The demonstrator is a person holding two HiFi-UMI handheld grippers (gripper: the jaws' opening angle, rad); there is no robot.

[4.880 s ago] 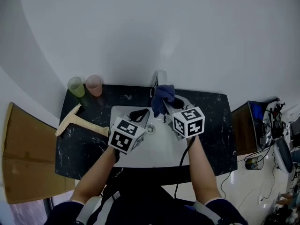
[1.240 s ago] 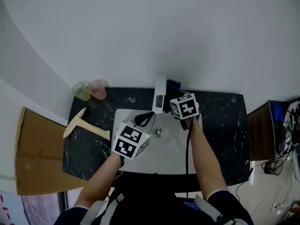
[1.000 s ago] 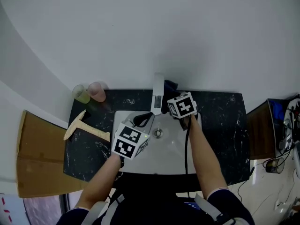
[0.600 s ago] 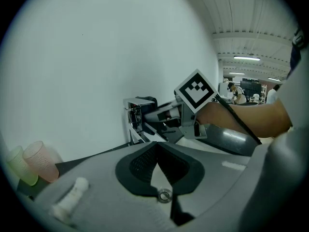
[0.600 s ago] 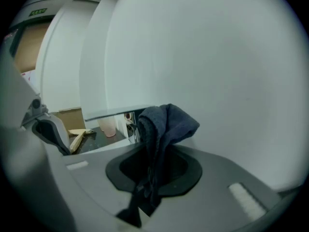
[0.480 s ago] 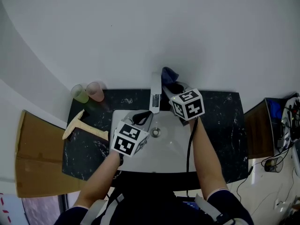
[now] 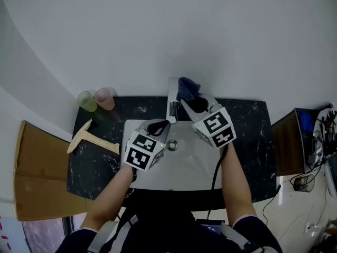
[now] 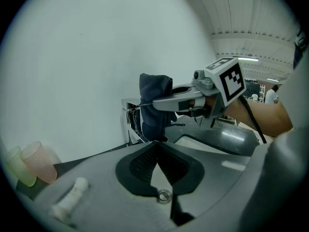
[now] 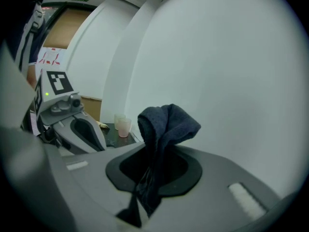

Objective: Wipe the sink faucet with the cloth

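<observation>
R gripper (image 7: 184, 101) is pinching the dark navy terry cloth (image 9: 166, 124). Jaws clamp its lower end, the rest is bunched and flops fwd past the tips, so the soft wad meets metal, not the jaw plastic. Sensible for wiping: pad out front, grip behind. The cloth sits high, just right of the top of the upright chrome sink faucet (image 7: 171, 96). In the left gripper view it overlaps the faucet column, prob touching, but can't confirm contact. The gripper comes in from the right w/ the arm over the white sink basin (image 7: 185, 168), which I read as working the faucet's upper right face, so mid-wipe imo. L gripper (image 8: 157, 153) is pressed together w/ nothing in it, parked low over the basin left of the faucet, near the round metal drain (image 7: 171, 146). Likely just held clear of the wiping arm, since the faucet is fixed and needs no bracing. The rest is off-task on the black marble-look countertop (image 7: 243, 136). A translucent green cup (image 7: 86, 100) and a translucent pink cup (image 7: 105, 97) stand side by side at the back left corner, and a pale wooden T-shaped tool (image 7: 87, 137) lies flat left of the basin. All are well apart from the faucet, low knock risk. Next: the left face and spout underside prob need the wad re-angled. The grip on the cloth is short, so watch for slip.
</observation>
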